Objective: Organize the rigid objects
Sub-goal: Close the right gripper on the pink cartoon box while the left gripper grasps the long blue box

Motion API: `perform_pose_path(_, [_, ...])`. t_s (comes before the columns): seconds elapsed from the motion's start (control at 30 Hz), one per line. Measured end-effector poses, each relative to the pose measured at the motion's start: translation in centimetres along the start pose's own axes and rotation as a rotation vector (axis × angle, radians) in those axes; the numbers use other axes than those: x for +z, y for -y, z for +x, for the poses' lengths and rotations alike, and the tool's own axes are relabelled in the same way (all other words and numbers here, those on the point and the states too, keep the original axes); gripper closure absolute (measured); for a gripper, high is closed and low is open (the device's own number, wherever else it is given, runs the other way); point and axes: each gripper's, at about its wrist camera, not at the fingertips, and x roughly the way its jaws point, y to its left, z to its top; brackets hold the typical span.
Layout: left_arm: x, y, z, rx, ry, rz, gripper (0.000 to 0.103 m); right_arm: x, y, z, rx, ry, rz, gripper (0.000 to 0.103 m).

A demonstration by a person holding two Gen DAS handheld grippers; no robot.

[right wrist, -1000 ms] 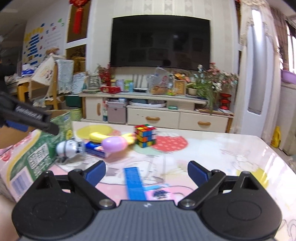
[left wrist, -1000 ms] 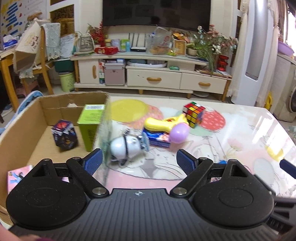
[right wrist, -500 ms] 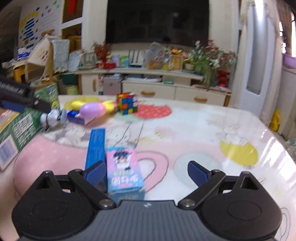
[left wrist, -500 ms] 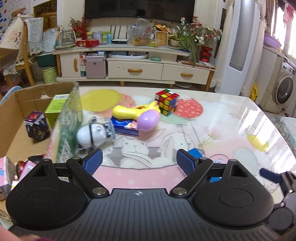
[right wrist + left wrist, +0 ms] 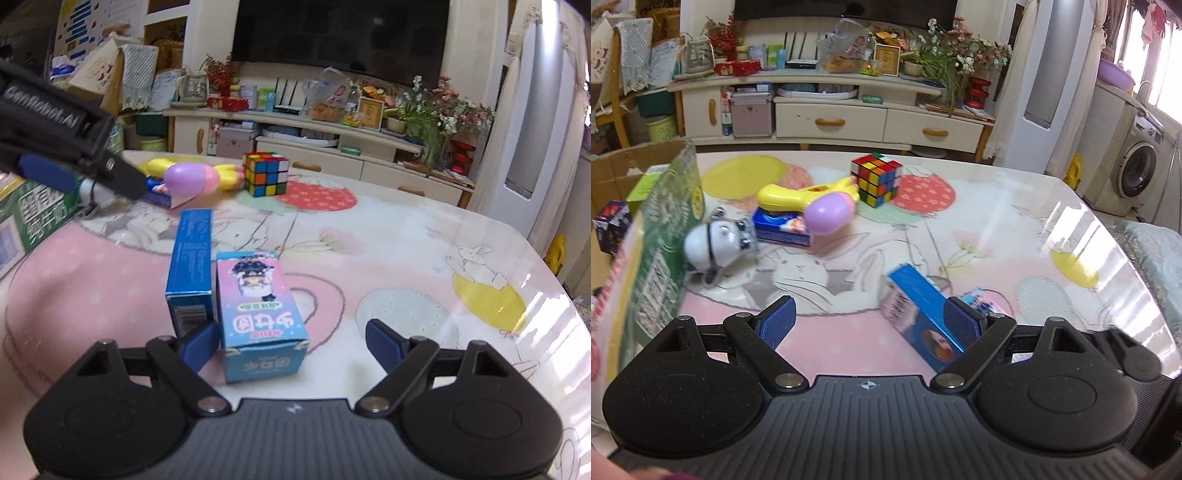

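Note:
A pink-and-blue cartoon box (image 5: 260, 310) lies on the table right in front of my open right gripper (image 5: 291, 341), partly between its fingers. A long blue box (image 5: 192, 258) lies beside it on the left; it also shows in the left wrist view (image 5: 919, 314). My left gripper (image 5: 868, 321) is open and empty above the table near the blue box. Further back lie a Rubik's cube (image 5: 876, 179), a yellow and purple toy (image 5: 812, 201), a small blue box (image 5: 781, 229) and a white round toy (image 5: 714, 243).
A cardboard box (image 5: 624, 166) at the left holds a green box (image 5: 646, 184) and a dark cube (image 5: 611, 225). A green printed carton flap (image 5: 653, 266) stands at its near edge. The table's right edge (image 5: 1145, 280) curves away. A TV cabinet stands behind.
My left gripper has swung right, away from the cardboard box, toward the blue box. My right gripper has dropped and moved up to the pink-and-blue box, which now sits between its fingers.

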Motion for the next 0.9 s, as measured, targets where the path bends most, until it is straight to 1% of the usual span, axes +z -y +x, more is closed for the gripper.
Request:
perform_pose_path(0.07, [0.0, 0.2, 0.2, -0.015, -0.009, -0.009, 0.0, 0.1, 0.4, 0.5, 0.029, 0.004, 0.021, 0.031])
perform_pose_path(0.1, [-0.1, 0.3, 0.3, -0.02, -0.013, -0.015, 0.0, 0.2, 0.4, 0.7, 0.041, 0.003, 0.029, 0.037])
perform_pose_path(0.13, [-0.1, 0.4, 0.4, -0.026, -0.017, -0.024, 0.0, 0.2, 0.5, 1.0, 0.054, 0.0, 0.037, 0.041])
perform_pose_path(0.2, [-0.1, 0.7, 0.8, -0.035, -0.025, -0.045, 0.0, 0.4, 0.4, 1.3, 0.07, -0.004, 0.045, 0.053])
perform_pose_path(0.27, [-0.1, 0.9, 1.2, -0.043, -0.033, -0.069, 0.0, 0.4, 0.3, 1.5, 0.077, -0.001, 0.043, 0.056])
perform_pose_path(0.43, [-0.2, 1.8, 2.1, -0.056, -0.046, -0.109, 0.0, 0.6, 0.2, 1.9, 0.024, 0.008, 0.03, 0.057])
perform_pose_path(0.63, [-0.4, 3.4, 3.9, -0.029, -0.067, -0.11, 0.0, 0.9, 1.4, 2.6, -0.044, 0.011, 0.023, 0.057])
perform_pose_path(0.9, [-0.2, 4.5, 6.5, 0.032, -0.1, -0.139, 0.0, 1.2, 2.4, 3.2, -0.034, -0.006, 0.055, 0.056])
